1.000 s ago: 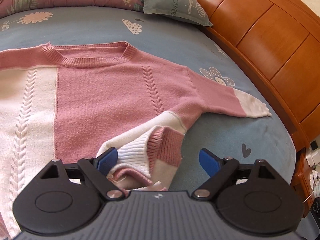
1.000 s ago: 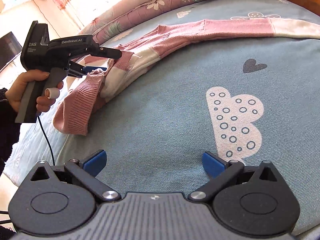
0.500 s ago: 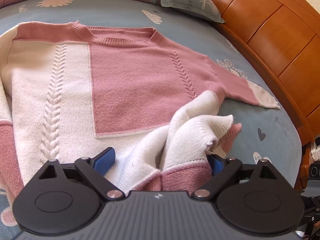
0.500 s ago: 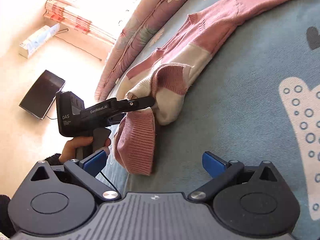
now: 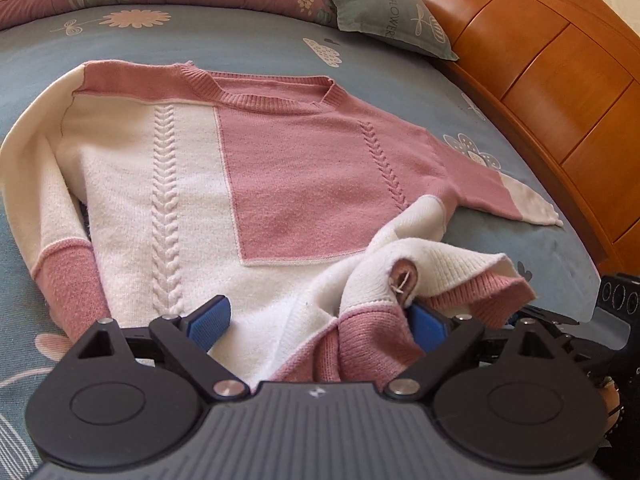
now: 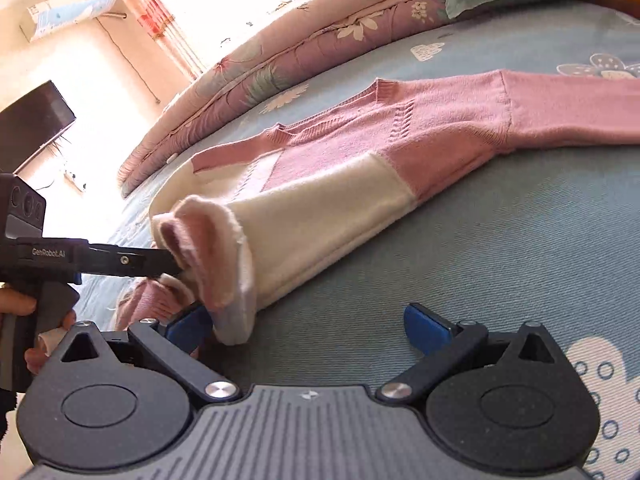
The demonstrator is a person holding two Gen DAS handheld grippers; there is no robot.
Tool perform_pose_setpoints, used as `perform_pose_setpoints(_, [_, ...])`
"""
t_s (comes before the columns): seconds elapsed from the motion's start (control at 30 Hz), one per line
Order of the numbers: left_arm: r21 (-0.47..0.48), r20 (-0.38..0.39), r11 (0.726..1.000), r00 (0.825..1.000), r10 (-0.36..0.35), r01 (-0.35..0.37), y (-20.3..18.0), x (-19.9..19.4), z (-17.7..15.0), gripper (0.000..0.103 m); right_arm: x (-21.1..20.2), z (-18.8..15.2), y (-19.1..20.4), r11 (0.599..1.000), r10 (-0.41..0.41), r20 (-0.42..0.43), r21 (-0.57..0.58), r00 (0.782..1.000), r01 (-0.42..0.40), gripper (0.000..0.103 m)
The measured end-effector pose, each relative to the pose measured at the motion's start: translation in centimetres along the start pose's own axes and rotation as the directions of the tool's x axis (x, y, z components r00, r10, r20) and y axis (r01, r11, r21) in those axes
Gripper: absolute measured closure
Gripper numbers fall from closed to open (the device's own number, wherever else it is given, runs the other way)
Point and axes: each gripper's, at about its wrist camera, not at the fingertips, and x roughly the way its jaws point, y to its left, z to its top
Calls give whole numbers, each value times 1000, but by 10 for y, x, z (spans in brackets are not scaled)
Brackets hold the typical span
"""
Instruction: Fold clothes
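Sweater (image 5: 288, 184) hem's bunched against my wide-open left tongs (image 5: 320, 322); right tongs (image 6: 308, 326) open too, just beside it.

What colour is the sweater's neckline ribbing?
Pink, like the chest panel; the sweater neckline ribbing shows best in the left wrist view.

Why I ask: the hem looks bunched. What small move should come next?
Probably close the open right gripper on the sweater hem corner beside its finger, since the open left gripper has the bunched hem lying loose between its fingers.
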Motion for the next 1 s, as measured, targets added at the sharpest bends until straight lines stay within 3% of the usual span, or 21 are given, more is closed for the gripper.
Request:
perform_pose_setpoints(0.17, [-11, 28, 1000, 1000, 5, -5, -7, -6, -7, 10, 1, -13, 9, 991, -43, -4, -124, 999, 42, 0])
perform_pose_setpoints(0.4, [-36, 82, 999, 997, 10, -7, -18, -39, -32, 10, 21, -20, 38, 934, -164, 31, -318, 986, 165, 0])
perform_pose_setpoints(0.5, [-40, 111, 999, 994, 23, -19, -18, -53, -46, 10, 10, -17, 40, 947, -85, 90, -303, 992, 108, 1])
perform_pose_setpoints(0.57, [-50, 121, 998, 992, 29, -23, -18, -60, -53, 10, 10, -14, 37, 948, -96, 102, -295, 990, 123, 1])
perform_pose_setpoints(0.63, [-70, 136, 997, 990, 39, -30, -16, -67, -60, 10, 19, -10, 24, 959, -142, 46, -242, 989, 149, 2])
perform_pose_setpoints(0.7, [-83, 152, 996, 988, 36, -24, -15, -72, -65, 10, 12, -8, 15, 974, -99, 69, -198, 993, 111, 3])
perform_pose_setpoints(0.9, [-92, 164, 996, 986, 28, -13, -19, -78, -72, 10, -4, 5, -4, 970, -211, 132, -91, 969, 224, 3])
perform_pose_setpoints(1.0, [-84, 169, 996, 985, 24, -10, -23, -79, -71, 10, -3, 1, 1, 966, -213, 116, -124, 970, 227, 3])
